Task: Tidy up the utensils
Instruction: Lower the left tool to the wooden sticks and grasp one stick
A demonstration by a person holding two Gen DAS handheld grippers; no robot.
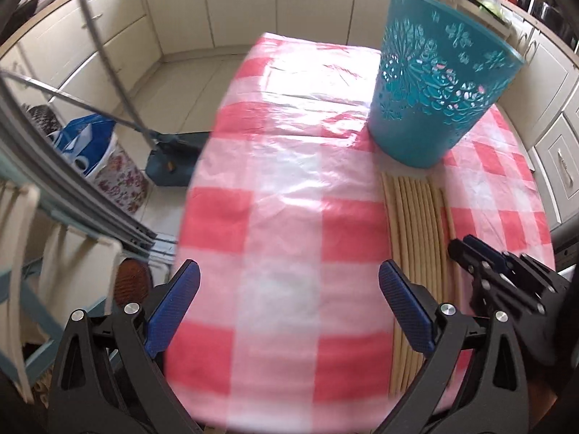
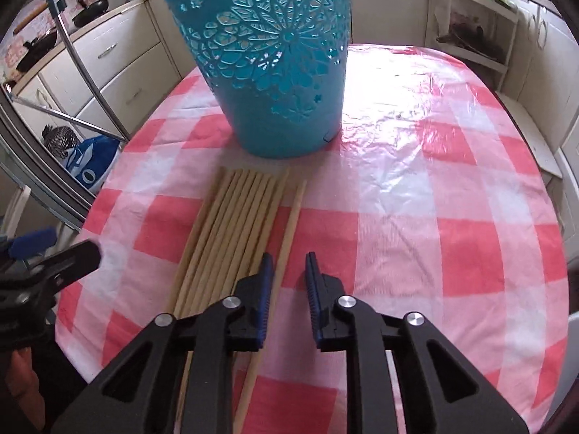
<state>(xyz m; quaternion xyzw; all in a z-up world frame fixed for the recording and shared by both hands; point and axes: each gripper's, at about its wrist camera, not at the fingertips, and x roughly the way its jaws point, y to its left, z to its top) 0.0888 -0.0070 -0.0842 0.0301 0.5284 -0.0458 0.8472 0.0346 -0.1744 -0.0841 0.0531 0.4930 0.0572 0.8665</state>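
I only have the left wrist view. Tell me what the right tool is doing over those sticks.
Observer: The right tool has its pads a narrow gap apart, pinching nothing. The lone stick, lying apart from the bundle, runs close by its left pad.
Operator: Report where the far ends of the sticks sit.
Observer: The bundle stops just short of the teal basket. A strip of cloth shows between them, so they are not touching.
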